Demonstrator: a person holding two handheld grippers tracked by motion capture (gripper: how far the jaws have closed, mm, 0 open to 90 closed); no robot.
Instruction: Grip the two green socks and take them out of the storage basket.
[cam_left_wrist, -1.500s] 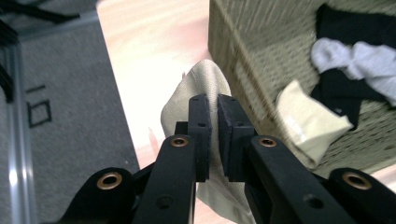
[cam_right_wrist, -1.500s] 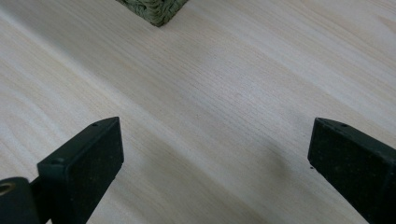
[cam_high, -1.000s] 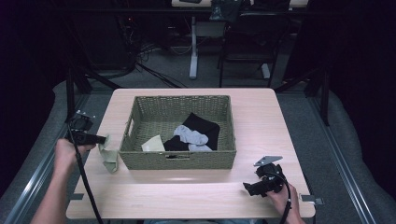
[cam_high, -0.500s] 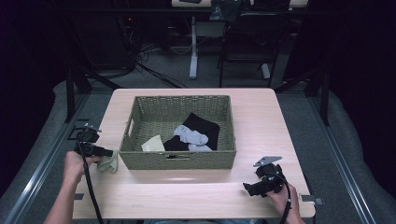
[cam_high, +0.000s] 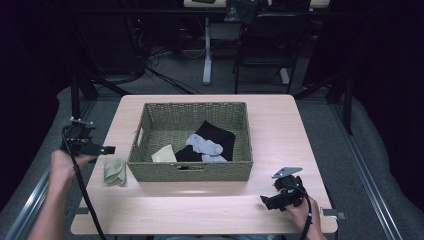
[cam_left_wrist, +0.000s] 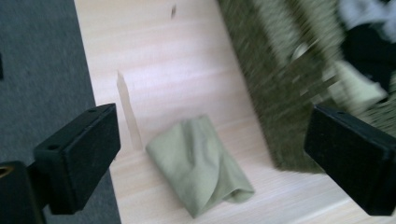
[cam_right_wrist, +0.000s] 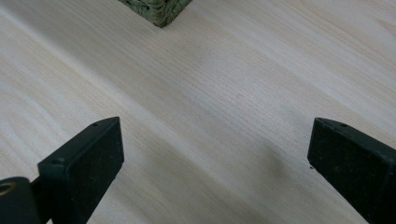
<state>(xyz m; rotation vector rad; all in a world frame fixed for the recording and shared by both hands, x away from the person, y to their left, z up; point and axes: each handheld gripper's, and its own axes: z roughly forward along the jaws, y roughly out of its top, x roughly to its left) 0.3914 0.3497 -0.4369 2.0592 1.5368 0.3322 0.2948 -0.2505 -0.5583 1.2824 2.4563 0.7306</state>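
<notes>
Inspection found a folded pale green cloth (cam_high: 115, 171) lying flat on the light wooden table (cam_high: 280, 125), just beside the left end wall of the rectangular woven green wicker basket (cam_high: 192, 171) and outside it. The left gripper (cam_high: 107, 149) hung just above and behind the cloth, jaws spread wide with nothing between them; in the left gripper view the cloth (cam_left_wrist: 201, 165) lay between and below the two jaws, its long axis running roughly from jaw side toward the table's near edge. The left hand (cam_high: 64, 162) was much the nearer. The right gripper (cam_high: 265, 201) sat well apart near the front right corner, jaws likewise spread and empty over bare wood. Inside the basket lay a black garment (cam_high: 220, 137), grey socks (cam_high: 205, 146) and a pale yellowish piece (cam_high: 163, 154). Judged likely: the cloth would be picked up next.
</notes>
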